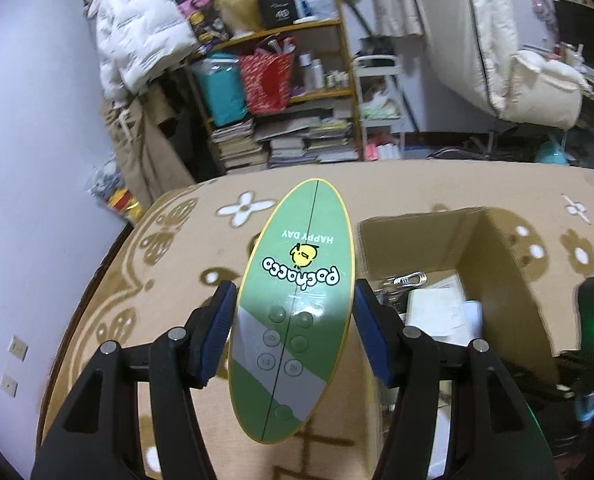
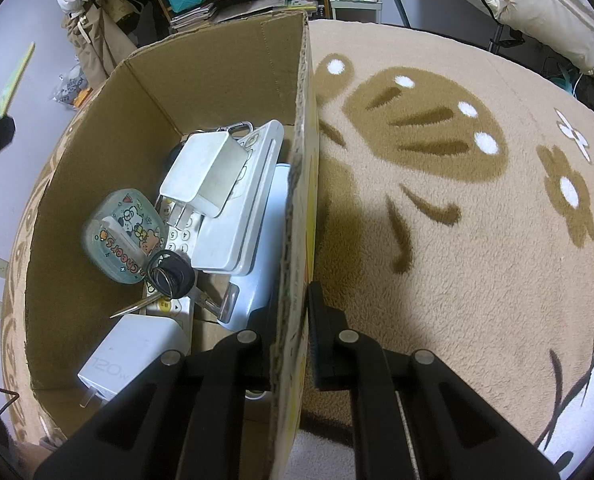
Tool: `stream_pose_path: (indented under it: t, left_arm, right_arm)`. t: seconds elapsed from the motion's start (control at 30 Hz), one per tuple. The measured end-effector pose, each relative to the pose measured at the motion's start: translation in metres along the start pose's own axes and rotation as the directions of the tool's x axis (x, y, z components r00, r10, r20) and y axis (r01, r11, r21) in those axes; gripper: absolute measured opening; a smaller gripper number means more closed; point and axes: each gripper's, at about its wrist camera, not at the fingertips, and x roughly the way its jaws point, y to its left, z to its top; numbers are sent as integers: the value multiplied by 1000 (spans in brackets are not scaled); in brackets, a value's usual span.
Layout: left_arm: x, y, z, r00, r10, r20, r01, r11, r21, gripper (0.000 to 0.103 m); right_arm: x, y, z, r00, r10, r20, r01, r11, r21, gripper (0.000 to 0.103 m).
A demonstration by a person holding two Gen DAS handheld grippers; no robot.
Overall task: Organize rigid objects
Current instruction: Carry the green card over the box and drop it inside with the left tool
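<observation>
Beige carpet with brown flower and butterfly shapes [image 2: 437,240] lies under everything, cluttered shelves behind. We start at our left gripper [image 1: 293,332]: the blue pads [image 1: 221,332] sit against both edges of a green surfboard-shaped Pochacco remote [image 1: 293,308], pinching it across its width and holding it up off the carpet, printed face and buttons toward the camera. That edge grip looks chosen to keep the flat face free, so the remote can be lowered in edgewise.

Over on our right gripper [image 2: 293,344], the fingers straddle the near right wall of the cardboard box [image 2: 217,80], one inside, one outside, closed onto the cardboard. We judge that is there to steady the box against tipping.

Outward now, into the box: a white charger [image 2: 207,174] lies on a white remote with number keys [image 2: 233,216], a cartoon-printed case [image 2: 123,234] to the left, a key ring with keys [image 2: 169,276] nearer, and a 120W adapter [image 2: 133,358] nearest. The box stands just right of the held remote. Free floor shows along the box's left wall, the likely landing spot.
</observation>
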Motion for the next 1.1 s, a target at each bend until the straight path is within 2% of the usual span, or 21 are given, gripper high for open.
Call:
stream_pose_path:
  t: [0.3, 0.43, 0.63, 0.8, 1.1]
  left_arm:
    - [-7, -37, -3, 996, -94, -9, 94, 995, 32, 58]
    - [0, -44, -8, 988, -144, -50, 145, 989, 17, 58]
    - [16, -47, -17, 977, -181, -114, 181, 983, -15, 58]
    - [20, -45, -21, 977, -165, -134, 166, 986, 1, 59]
    - [22, -31, -21, 976, -159, -149, 156, 987, -29, 59]
  right_arm:
    - [1, -1, 0, 1000, 2, 0, -2, 1000, 2, 11]
    - [1, -1, -1, 1000, 2, 0, -2, 1000, 3, 11]
    - [1, -1, -1, 1000, 4, -1, -4, 1000, 3, 11]
    - [0, 0, -1, 1000, -4, 1, 4, 1000, 6, 11]
    - [-1, 1, -1, 1000, -5, -2, 5, 1000, 10, 11]
